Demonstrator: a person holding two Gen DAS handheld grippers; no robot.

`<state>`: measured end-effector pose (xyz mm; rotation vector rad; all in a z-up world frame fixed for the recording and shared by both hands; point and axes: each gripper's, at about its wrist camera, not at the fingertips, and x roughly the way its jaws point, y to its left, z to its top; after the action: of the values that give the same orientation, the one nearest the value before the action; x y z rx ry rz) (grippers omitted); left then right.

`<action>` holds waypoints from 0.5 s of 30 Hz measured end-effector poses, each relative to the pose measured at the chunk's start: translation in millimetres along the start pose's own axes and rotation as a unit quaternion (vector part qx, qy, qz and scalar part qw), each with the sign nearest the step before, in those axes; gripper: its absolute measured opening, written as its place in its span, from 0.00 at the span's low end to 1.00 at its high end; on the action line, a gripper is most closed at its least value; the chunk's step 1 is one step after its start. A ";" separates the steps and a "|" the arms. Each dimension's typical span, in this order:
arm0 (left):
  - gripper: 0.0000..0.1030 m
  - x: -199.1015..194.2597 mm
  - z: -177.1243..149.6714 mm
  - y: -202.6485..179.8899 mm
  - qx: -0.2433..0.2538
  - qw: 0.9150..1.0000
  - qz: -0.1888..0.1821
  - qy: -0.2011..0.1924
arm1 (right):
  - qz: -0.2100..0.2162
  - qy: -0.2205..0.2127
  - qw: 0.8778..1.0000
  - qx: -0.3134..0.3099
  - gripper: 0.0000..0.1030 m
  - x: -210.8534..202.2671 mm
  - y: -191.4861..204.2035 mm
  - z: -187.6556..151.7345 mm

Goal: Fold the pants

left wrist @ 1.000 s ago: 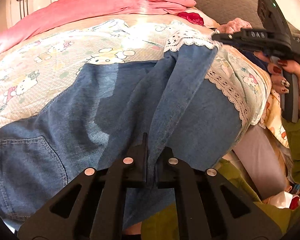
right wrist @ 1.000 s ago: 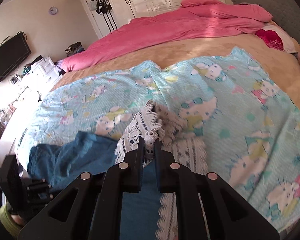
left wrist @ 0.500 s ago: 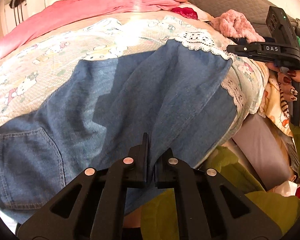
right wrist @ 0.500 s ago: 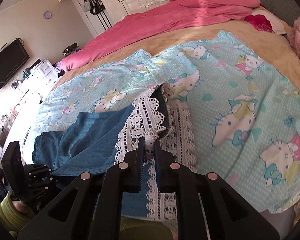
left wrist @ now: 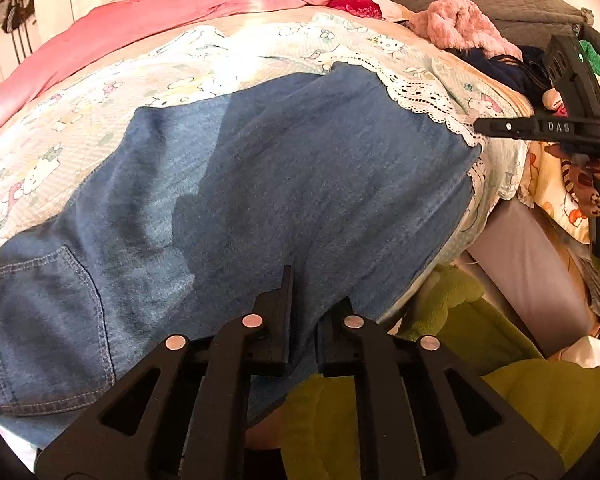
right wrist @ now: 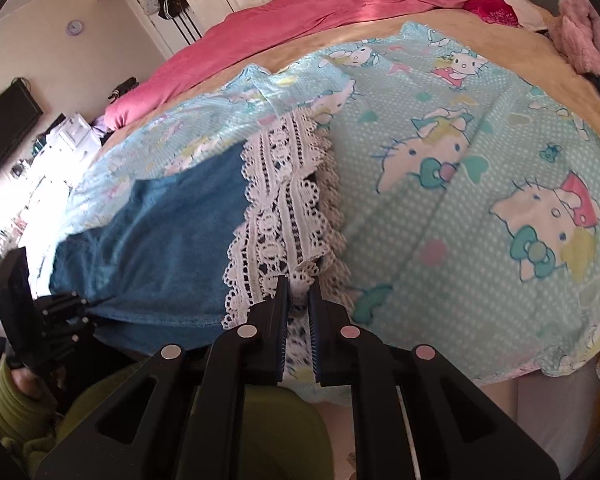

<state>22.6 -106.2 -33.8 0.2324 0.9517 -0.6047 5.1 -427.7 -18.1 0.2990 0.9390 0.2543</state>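
Two grippers each pinch one near corner of the pants (left wrist: 260,184), which lie spread across the cartoon-print blanket (right wrist: 480,168) on the bed — denim side up, back pocket (left wrist: 40,320) at the left of the left wrist view, lace hem (right wrist: 284,200) at the right. Starting at the left: the left gripper (left wrist: 302,320) has its jaws almost together with the near denim edge running between them; they have just eased apart a touch, and the cloth is still caught there as far as the view shows. Moving right, the fabric looks fairly flat across the middle, with soft wrinkles and shadow rather than a real crease. Further right, the right gripper (right wrist: 298,300) has its jaws narrow and pressed on the scalloped corner of the lace, low over the blanket near the bed's edge; a hand (left wrist: 588,184) grips its handle in the left wrist view. My reading is that the step in hand is laying the pants down after doubling them leg over leg — the placing is nearly done, the letting go not yet. The next move probably calls for both pairs of jaws to open and lift away without dragging the edges, then a fresh hold at the lace end to carry it toward the pocket end.
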 end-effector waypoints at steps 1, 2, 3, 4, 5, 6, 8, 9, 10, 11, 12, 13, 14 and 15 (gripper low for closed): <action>0.05 0.4 -0.4 -0.3 0.001 1.000 0.001 0.000 | -0.001 0.003 1.000 0.003 0.09 0.3 -1.1 -2.4; 0.05 1.0 -1.0 -0.5 0.003 1.000 0.002 0.001 | 0.000 0.005 1.000 0.004 0.09 0.4 -1.9 -4.1; 0.05 1.3 -1.8 -0.9 0.003 1.000 0.001 0.002 | -0.003 0.007 1.000 0.005 0.09 1.1 -3.3 -6.8; 0.06 0.9 -2.9 -1.3 0.004 1.000 0.000 0.002 | -0.005 0.012 1.000 0.006 0.09 2.5 -4.2 -7.6; 0.07 0.7 -3.8 -2.6 0.007 1.000 0.000 0.002 | -0.008 0.017 1.000 0.006 0.09 3.5 -5.1 -9.3; 0.07 0.6 -4.6 -3.1 0.008 1.000 0.000 0.003 | -0.010 0.020 1.000 0.005 0.09 3.6 -5.5 -10.3; 0.07 -0.4 -7.0 -3.3 0.007 1.000 -0.004 0.004 | -0.013 0.024 1.000 0.003 0.09 2.8 -5.7 -11.8; 0.08 -0.3 -7.6 -2.6 0.004 1.000 -0.008 0.005 | -0.015 0.027 1.000 0.002 0.09 1.9 -5.8 -12.3; 0.09 -0.1 -8.0 -1.8 0.004 1.000 -0.009 0.006 | -0.016 0.030 0.999 0.001 0.09 1.8 -5.6 -11.9; 0.09 0.0 -8.7 -1.5 0.004 1.000 -0.010 0.007 | -0.018 0.036 0.999 -0.001 0.10 1.5 -5.3 -11.2; 0.10 0.2 -8.9 -1.1 0.005 1.000 -0.011 0.008 | -0.026 0.038 0.999 -0.003 0.15 0.3 -5.5 -10.3; 0.11 -0.4 -9.3 -0.8 0.005 1.000 -0.011 0.009 | -0.047 0.042 0.998 -0.008 0.17 -2.4 -6.4 -7.6; 0.15 -2.7 -9.7 -1.2 0.007 1.000 -0.010 0.009 | -0.070 0.037 0.997 -0.011 0.18 -8.0 -7.5 -3.5; 0.22 -5.3 -11.1 -2.3 0.008 1.000 -0.009 0.007 | -0.090 0.020 0.996 -0.018 0.19 -17.8 -7.5 2.6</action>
<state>11.3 -101.2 -35.6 0.2429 0.9639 -0.6285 -2.3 -441.1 -6.0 0.1755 0.9928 0.1115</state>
